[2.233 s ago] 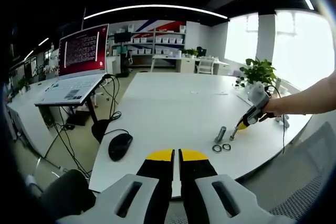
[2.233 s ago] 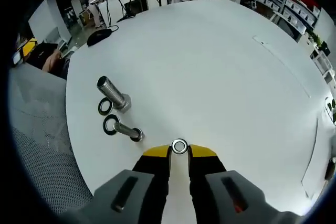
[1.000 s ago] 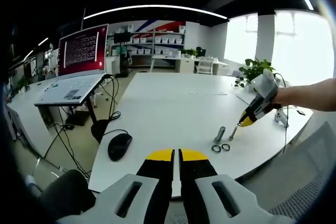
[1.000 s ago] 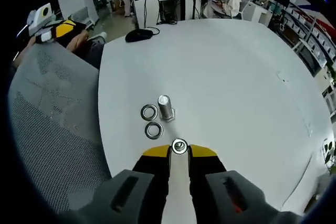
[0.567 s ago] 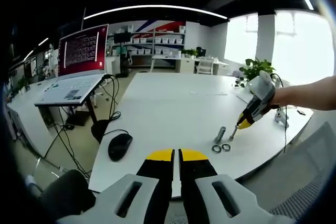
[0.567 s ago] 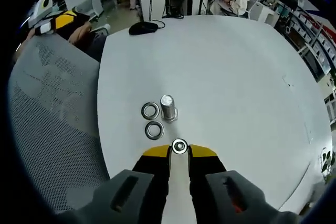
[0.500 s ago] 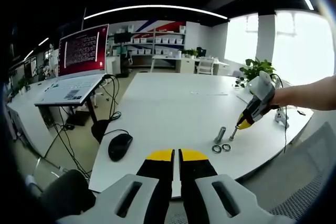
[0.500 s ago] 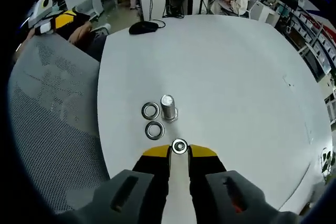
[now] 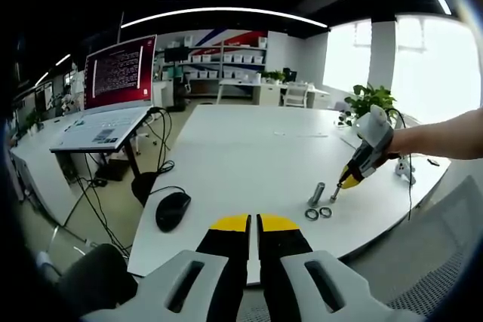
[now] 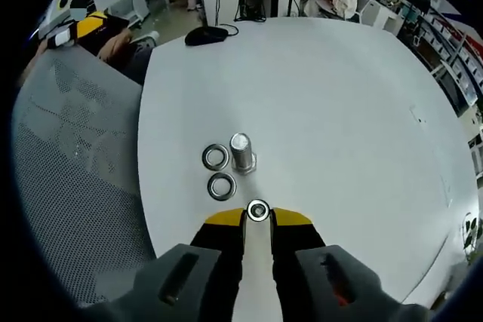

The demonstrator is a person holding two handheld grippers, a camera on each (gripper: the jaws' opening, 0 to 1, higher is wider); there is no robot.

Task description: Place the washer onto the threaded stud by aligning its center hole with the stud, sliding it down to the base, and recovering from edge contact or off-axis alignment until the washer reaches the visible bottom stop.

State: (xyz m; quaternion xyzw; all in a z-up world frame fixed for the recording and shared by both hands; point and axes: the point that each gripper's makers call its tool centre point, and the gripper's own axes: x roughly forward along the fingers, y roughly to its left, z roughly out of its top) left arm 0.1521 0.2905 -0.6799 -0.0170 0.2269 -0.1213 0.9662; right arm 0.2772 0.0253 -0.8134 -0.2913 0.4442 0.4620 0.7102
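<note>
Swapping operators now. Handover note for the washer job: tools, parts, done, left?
Right tool: shut on a washer at its tips, held above the table, short of the stud.
Left tool: shut, nothing in it, back off the table edge.
Stud: upright on the table, bare; two loose washers lie flat beside it.
Done: washer picked up.
Left: centre the hole over the stud, slide down to the base.
</note>
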